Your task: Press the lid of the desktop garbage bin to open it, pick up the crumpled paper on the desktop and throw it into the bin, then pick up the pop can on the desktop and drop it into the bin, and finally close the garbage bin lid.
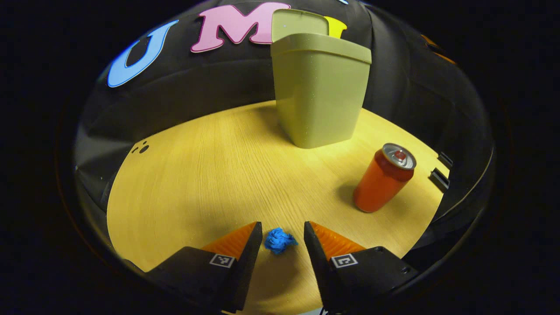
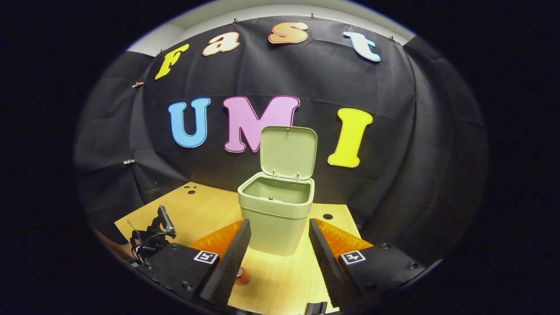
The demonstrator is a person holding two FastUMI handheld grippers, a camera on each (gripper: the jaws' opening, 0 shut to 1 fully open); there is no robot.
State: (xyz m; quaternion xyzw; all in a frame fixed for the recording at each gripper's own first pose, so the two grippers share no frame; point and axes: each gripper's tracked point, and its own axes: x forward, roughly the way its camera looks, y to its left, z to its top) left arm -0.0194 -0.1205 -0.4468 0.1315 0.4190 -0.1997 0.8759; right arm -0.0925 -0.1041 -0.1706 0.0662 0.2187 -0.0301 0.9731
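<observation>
A crumpled blue paper (image 1: pixel 279 240) lies on the wooden table (image 1: pixel 197 175), right between the fingertips of my left gripper (image 1: pixel 282 229), which is open and low over it; neither finger touches it. An orange pop can (image 1: pixel 383 179) stands upright to the right. Behind it the green bin (image 1: pixel 319 96) has its lid (image 1: pixel 299 24) raised. In the right gripper view the bin (image 2: pixel 276 205) stands open, lid (image 2: pixel 288 151) upright and the inside looking empty. My right gripper (image 2: pixel 279 222) is open in front of the bin, holding nothing. A bit of the can (image 2: pixel 242 275) peeks beside its left finger.
Two black clips (image 1: pixel 439 179) sit on the table's right edge, past the can. Small dark holes (image 1: pixel 142 148) mark the far left corner. A dark rig with cables (image 2: pixel 153 234), seemingly the other gripper, is at the lower left of the right gripper view.
</observation>
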